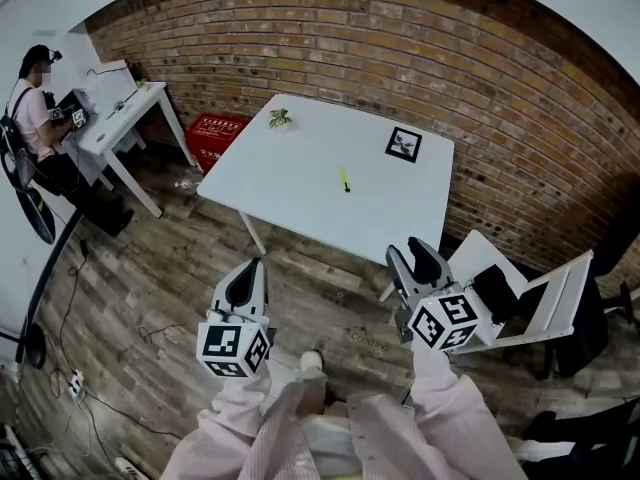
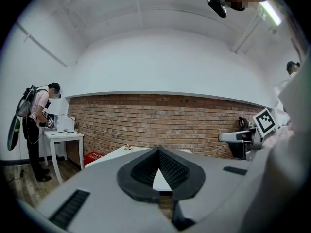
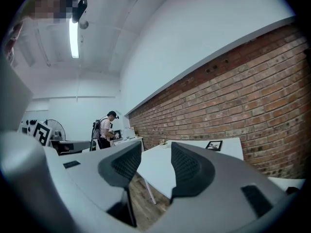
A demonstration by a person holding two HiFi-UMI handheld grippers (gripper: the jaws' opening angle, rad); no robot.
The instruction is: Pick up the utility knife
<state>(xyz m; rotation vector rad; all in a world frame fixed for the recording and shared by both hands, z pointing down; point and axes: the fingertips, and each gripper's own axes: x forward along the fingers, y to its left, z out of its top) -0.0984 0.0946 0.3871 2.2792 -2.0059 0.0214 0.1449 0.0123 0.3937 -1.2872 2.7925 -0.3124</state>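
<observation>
The utility knife (image 1: 344,180), small and yellow, lies near the middle of the white table (image 1: 300,198). Both grippers hover over the wooden floor short of the table's near edge, pointing toward it. My left gripper (image 1: 257,265) is below the table's near left corner, its jaws meeting at the tips with nothing held. In the left gripper view, the left gripper (image 2: 158,152) shows pads touching at the front. My right gripper (image 1: 414,257) stands open and empty near the table's right corner. The right gripper (image 3: 155,152) frames the table (image 3: 160,171) edge between its pads. Neither gripper view shows the knife.
On the table sit a black-and-white marker card (image 1: 403,144) and a small plant-like item (image 1: 280,118). A white folding chair (image 1: 535,293) stands right of my right gripper. A red crate (image 1: 218,133), a small white desk (image 1: 120,108) and a person (image 1: 35,118) are far left, before a brick wall.
</observation>
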